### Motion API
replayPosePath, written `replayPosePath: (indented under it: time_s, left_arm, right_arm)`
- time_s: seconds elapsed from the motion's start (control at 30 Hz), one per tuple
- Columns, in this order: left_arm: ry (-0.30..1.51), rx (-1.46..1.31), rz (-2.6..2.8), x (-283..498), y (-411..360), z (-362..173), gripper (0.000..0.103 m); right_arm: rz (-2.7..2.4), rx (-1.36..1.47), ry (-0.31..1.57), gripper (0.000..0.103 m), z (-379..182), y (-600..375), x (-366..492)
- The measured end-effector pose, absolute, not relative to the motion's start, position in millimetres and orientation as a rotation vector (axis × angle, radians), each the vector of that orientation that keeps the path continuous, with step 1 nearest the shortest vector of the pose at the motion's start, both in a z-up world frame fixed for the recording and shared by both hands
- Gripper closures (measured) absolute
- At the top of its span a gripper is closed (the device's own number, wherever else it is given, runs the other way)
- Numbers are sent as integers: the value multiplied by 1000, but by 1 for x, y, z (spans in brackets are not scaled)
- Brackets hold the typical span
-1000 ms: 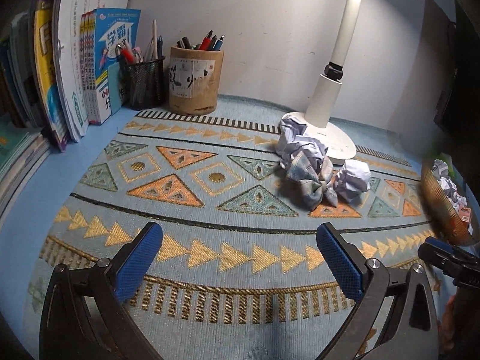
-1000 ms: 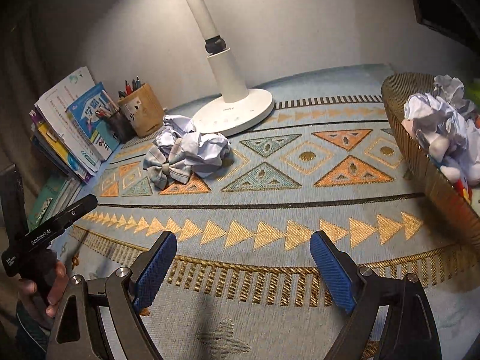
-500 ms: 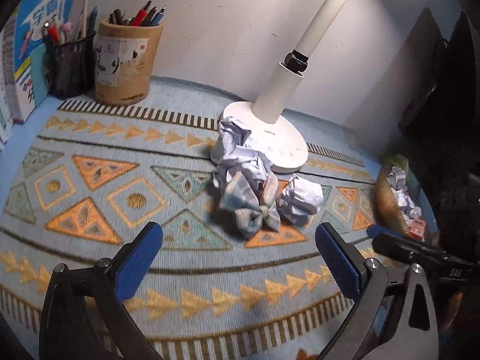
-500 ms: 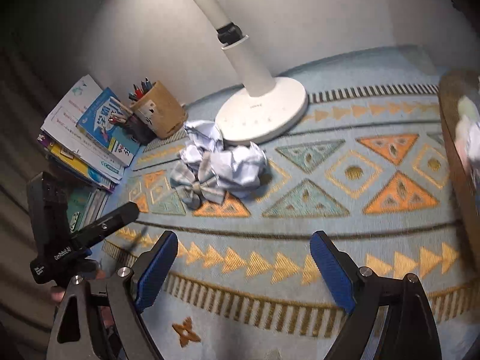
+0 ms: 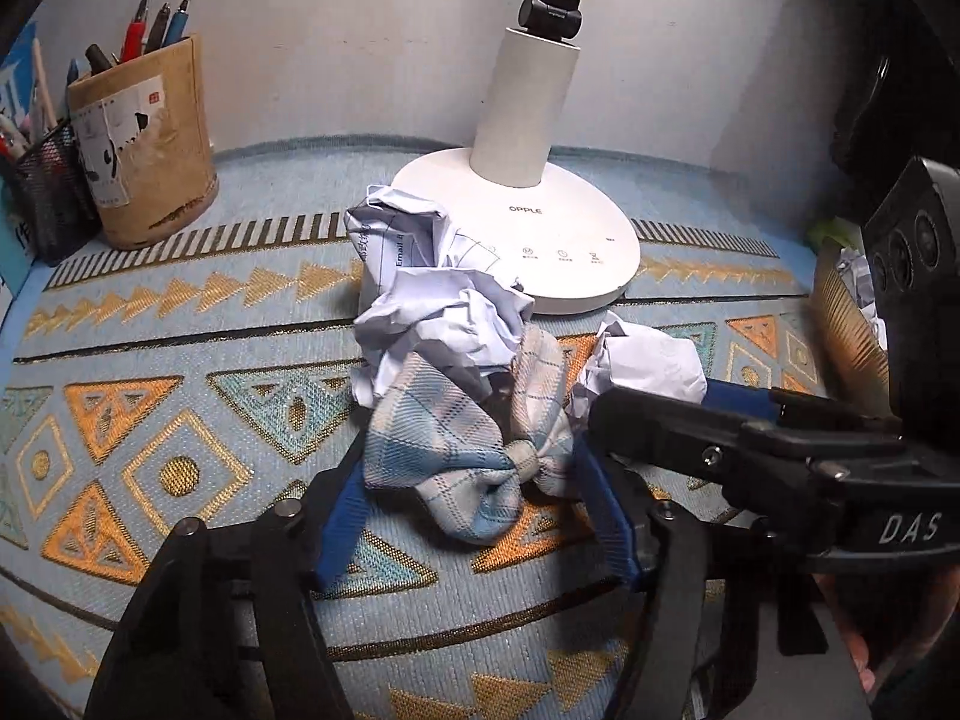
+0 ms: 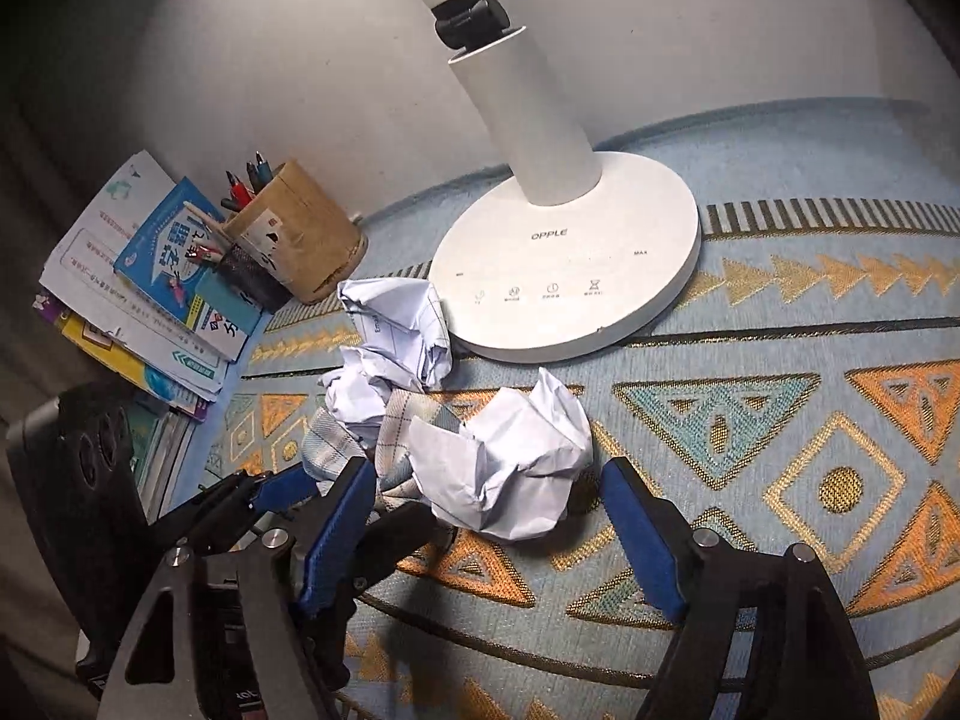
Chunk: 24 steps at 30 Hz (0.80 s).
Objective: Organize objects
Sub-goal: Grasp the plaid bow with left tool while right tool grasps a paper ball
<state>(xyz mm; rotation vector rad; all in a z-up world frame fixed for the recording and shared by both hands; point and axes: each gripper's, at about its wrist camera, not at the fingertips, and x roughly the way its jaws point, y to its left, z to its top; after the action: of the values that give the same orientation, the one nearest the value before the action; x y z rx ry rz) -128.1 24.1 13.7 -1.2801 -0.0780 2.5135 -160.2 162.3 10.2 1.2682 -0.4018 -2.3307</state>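
Plaid bow [image 5: 474, 450] mid-mat [image 5: 180, 360] before lamp [image 5: 540, 240], left gripper [image 5: 474, 510] jaws just closing, pads flanking bow, contact unclear, right gripper [image 6: 486, 534] jaws just closing around paper ball [image 6: 504, 468], left pad near, right pad apart, basket [image 5: 846, 324] at mat's right edge.

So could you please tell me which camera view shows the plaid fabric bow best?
The left wrist view: the plaid fabric bow lies nearly whole and central. In the right wrist view, crumpled white paper hides most of it.
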Motion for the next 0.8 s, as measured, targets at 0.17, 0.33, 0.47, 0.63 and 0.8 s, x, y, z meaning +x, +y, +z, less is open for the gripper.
replayPosePath:
  time_s: [0.17,0.33,0.47,0.63,0.8]
  left_arm:
    - [-122,-1273,2472,-125,17,15,68]
    - [-183,-1240,2501,-102,2,29,78]
    - [-239,-1178,2479,-67,-13,44,78]
    - [-282,-1131,2430,-27,-21,47,78]
    - [-302,-1177,2394,-9,-22,38,77]
  right_arm:
    - [-2386,1260,-333,47,9,158,-159]
    - [-2414,1148,-255,53,27,161,-135]
    - [-2435,1085,-214,53,50,178,-97]
    - [-2451,1088,-240,52,62,214,-39]
    - [-2489,1128,-272,51,56,244,-1]
